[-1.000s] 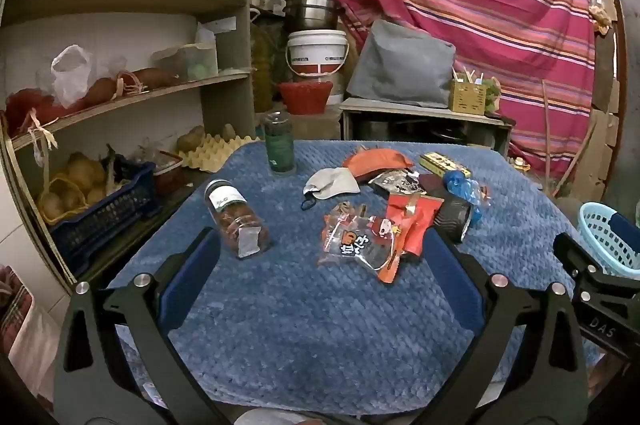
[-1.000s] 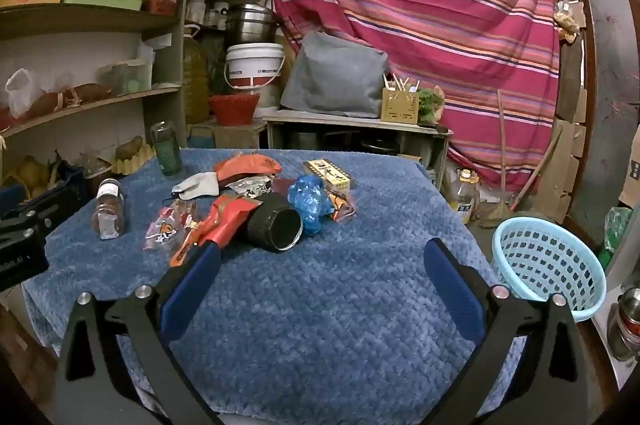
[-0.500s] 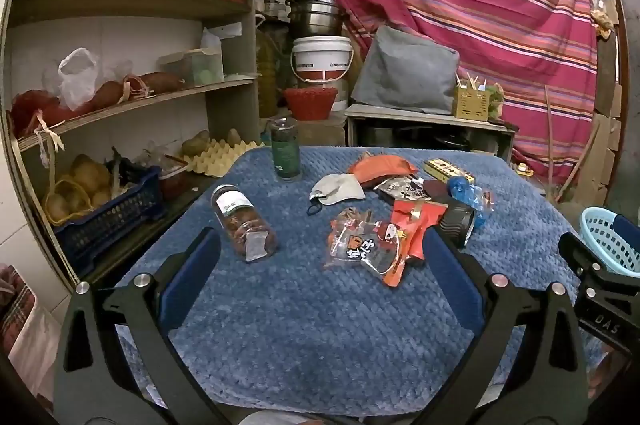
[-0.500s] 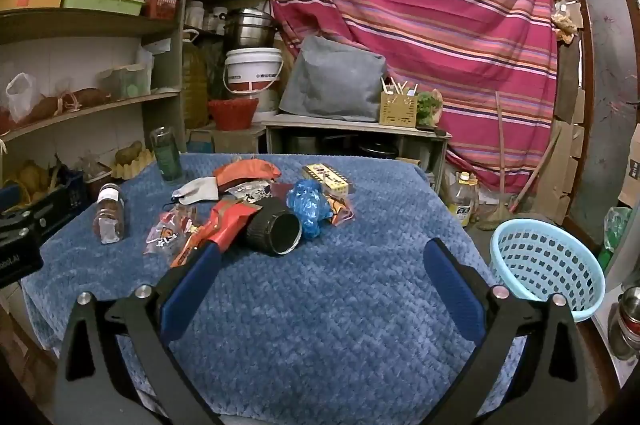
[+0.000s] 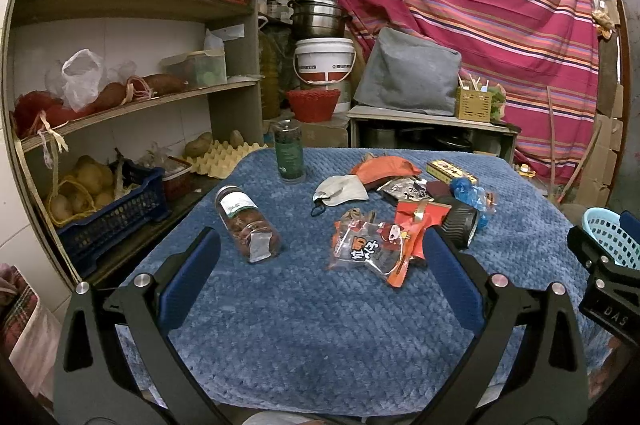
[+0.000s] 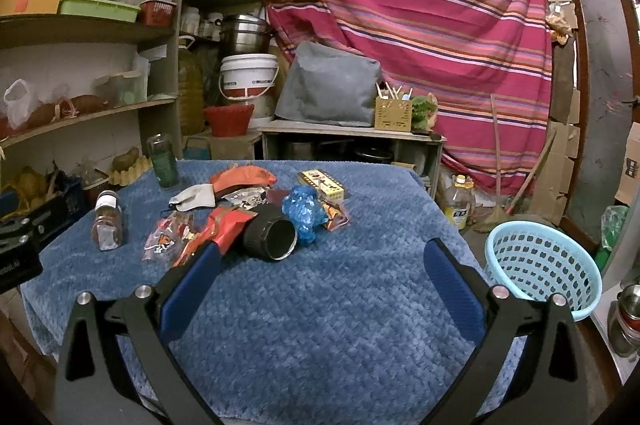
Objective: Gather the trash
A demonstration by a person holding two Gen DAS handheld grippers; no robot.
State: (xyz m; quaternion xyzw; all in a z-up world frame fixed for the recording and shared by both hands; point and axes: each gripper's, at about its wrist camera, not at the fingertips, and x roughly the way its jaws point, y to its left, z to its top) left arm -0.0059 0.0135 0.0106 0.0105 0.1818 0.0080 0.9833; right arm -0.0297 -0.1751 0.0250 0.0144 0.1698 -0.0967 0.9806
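Blue quilted cloth covers the worktop (image 5: 320, 325). Left gripper (image 5: 320, 257) hovers over its near edge, jaws wide, holding nothing. Right gripper (image 6: 322, 261) likewise: jaws wide, empty, above bare cloth.

Trash lies in a loose cluster mid-worktop. Nearest, seen from the left wrist: a clear jar (image 5: 248, 223) on its side, apart from the rest; a clear snack wrapper (image 5: 366, 251) overlapping a red packet (image 5: 420, 215). A black cylinder (image 6: 270, 239) lies on its side, touching the red packet and a crumpled blue bag (image 6: 304, 213). Behind: a white face mask (image 5: 340, 190), an orange pouch (image 5: 384, 167), a small yellow box (image 6: 322, 183). An upright green bottle (image 5: 289, 157) stands at the far left.

A light-blue basket (image 6: 540, 265) sits on the floor off the right side of the worktop.
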